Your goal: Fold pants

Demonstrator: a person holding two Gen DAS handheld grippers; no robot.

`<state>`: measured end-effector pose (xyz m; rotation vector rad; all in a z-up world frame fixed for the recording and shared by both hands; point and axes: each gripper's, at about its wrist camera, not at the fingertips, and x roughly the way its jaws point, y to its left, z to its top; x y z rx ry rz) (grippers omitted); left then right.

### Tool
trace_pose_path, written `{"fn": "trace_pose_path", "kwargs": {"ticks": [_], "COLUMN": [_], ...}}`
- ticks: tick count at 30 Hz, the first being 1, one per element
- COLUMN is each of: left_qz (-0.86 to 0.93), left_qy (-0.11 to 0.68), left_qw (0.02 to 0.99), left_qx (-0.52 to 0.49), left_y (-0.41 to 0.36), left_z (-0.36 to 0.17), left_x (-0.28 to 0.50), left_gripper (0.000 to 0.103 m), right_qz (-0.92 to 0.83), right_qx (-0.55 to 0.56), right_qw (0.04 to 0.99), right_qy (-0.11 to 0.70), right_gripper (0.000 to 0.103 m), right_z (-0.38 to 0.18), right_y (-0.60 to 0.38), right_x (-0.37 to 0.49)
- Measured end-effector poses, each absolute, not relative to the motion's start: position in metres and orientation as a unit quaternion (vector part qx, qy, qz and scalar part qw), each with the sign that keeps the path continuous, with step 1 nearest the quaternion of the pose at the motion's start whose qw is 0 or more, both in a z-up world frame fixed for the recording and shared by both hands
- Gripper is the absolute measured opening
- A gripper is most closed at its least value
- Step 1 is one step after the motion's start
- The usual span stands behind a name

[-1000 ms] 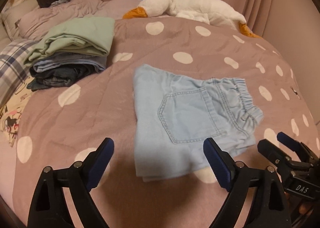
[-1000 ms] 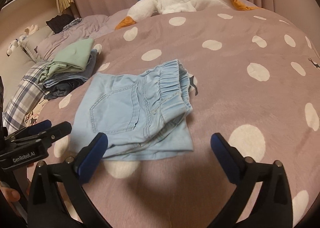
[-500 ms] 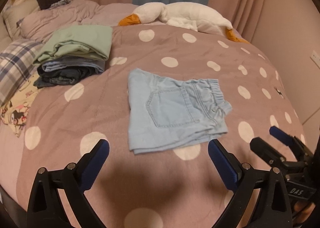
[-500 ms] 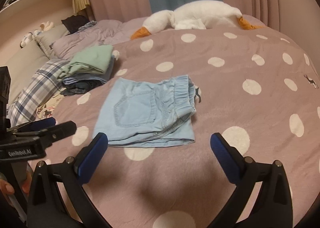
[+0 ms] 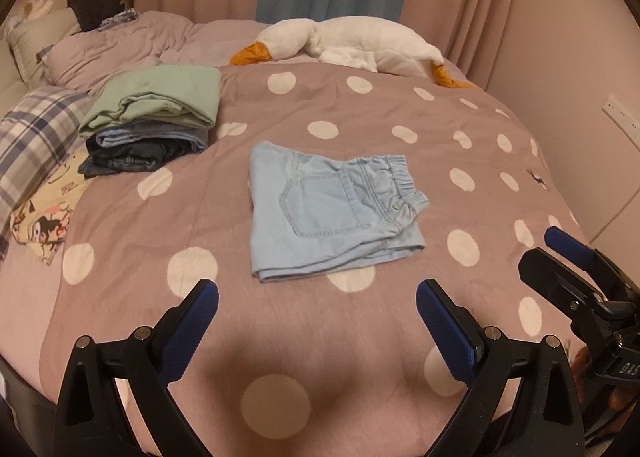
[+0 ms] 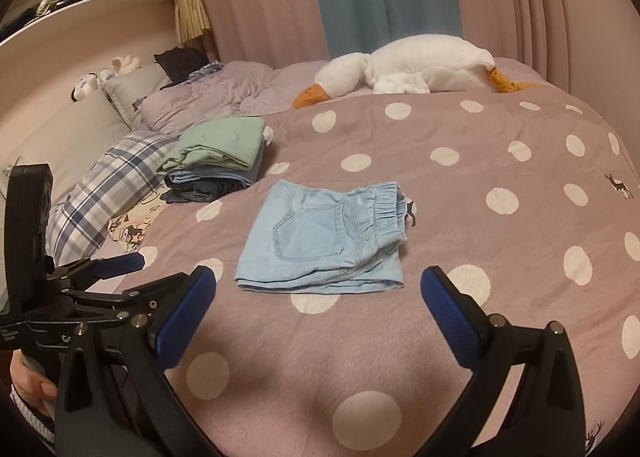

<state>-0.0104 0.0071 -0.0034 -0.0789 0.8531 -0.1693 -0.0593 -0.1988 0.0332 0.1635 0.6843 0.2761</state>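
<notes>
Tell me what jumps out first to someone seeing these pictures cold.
The folded light-blue denim shorts lie alone mid-bed on the pink polka-dot blanket, back pocket up, elastic waistband to the right. Behind them, a big white plush goose sprawls along the far edge, and a stack of folded clothes sits at the left. Both open tongs, left and right, hover short of the shorts.

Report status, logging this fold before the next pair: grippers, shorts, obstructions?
Left gripper open, right gripper open, both empty. Light blue shorts folded flat on bedspread. Nothing in the way.
</notes>
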Motion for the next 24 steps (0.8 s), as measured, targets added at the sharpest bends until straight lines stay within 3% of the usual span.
{"fn": "trace_pose_path", "kwargs": {"ticks": [24], "left_qz": [-0.091], "left_qy": [0.413], "left_qw": [0.906], "left_qx": [-0.031], "left_y": [0.007], "left_z": [-0.001], "left_x": [-0.027], "left_gripper": [0.099], "right_qz": [0.144], "right_qx": [0.066], "right_qw": [0.926], "right_qy": [0.343], "right_gripper": [0.103], "right_z": [0.032], "right_y": [-0.184], "right_x": [-0.071]}}
